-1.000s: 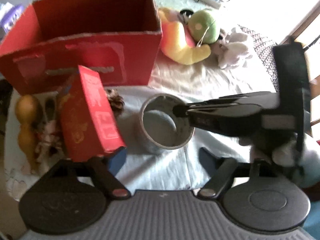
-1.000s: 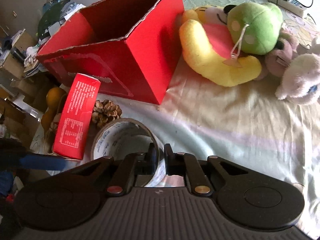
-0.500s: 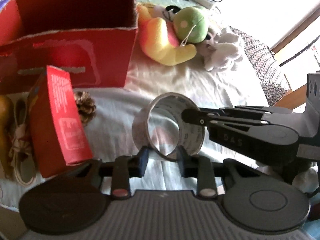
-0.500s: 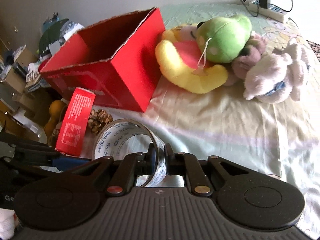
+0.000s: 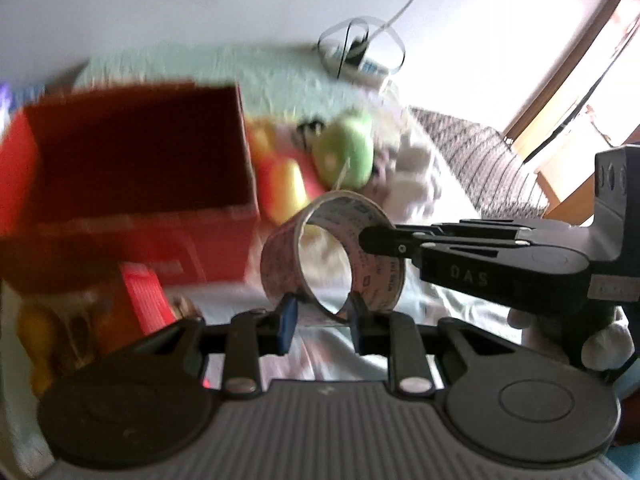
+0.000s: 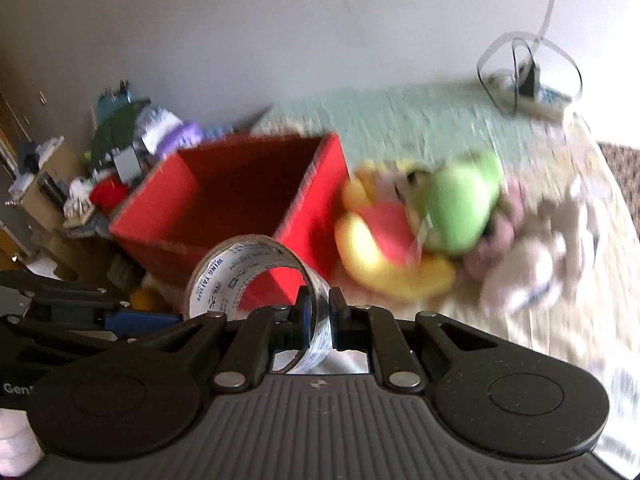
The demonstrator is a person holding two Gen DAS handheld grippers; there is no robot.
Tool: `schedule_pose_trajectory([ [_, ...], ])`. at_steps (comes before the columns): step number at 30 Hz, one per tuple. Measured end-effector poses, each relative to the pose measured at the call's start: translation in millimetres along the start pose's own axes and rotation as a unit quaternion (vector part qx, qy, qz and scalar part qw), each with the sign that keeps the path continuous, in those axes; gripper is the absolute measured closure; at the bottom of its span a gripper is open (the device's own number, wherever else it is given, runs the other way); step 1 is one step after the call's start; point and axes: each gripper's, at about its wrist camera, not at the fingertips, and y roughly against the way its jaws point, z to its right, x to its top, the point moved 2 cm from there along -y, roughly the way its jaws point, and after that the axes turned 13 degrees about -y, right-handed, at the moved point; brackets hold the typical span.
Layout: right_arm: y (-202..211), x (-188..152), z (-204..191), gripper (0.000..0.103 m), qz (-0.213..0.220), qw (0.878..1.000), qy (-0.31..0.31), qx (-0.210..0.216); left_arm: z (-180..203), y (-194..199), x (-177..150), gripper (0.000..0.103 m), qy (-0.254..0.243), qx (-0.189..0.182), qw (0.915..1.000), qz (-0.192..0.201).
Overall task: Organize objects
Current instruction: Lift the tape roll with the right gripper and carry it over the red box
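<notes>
A roll of clear tape [image 6: 240,276] is held in the air in front of the open red cardboard box [image 6: 240,196]. My right gripper [image 6: 319,316] is shut on the roll's wall. In the left wrist view the tape roll [image 5: 332,252] sits between my left gripper's [image 5: 322,320] fingers, which close on its lower edge. The right gripper [image 5: 384,240] reaches in from the right and pinches the roll's rim. The red box [image 5: 132,184] stands behind and left, blurred.
A small red carton [image 5: 148,300] lies below the box beside yellow gourds [image 5: 36,328]. Plush toys, a yellow-pink-green one [image 6: 424,232] and a white one [image 6: 536,256], lie right of the box on the pale bedsheet. A power strip with cables [image 6: 528,88] lies at the far edge. Clutter [image 6: 120,148] fills the left.
Both grippers have lifted the tape roll off the sheet toward the red box. The left gripper let go of the small red carton and closed on the roll.
</notes>
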Motion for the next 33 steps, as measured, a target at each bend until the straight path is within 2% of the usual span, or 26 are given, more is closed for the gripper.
schedule_pose_trajectory([
  [8,-21.6,50.6,-48.0,0.093,0.027,1.000,0.002,0.014,-51.5,34.2,45.2,0.080,-0.039,0.021,0.9978,0.049],
  [13,-58.7,70.3,-71.3,0.093,0.018,1.000,0.002,0.004,-97.6,36.2,64.8,0.080,-0.043,0.028,0.9973,0.052],
  [24,-154.8,85.5,-88.8,0.093,-0.040,0.997,0.013,-0.066,-178.3,-26.8,80.6,0.080,-0.025,0.006,0.9997,-0.007],
  [33,-223.1,82.8,-90.8,0.094,-0.102,0.984,0.052,-0.134,-218.4,-87.0,69.7,0.079,-0.024,0.006,0.9969,-0.074],
])
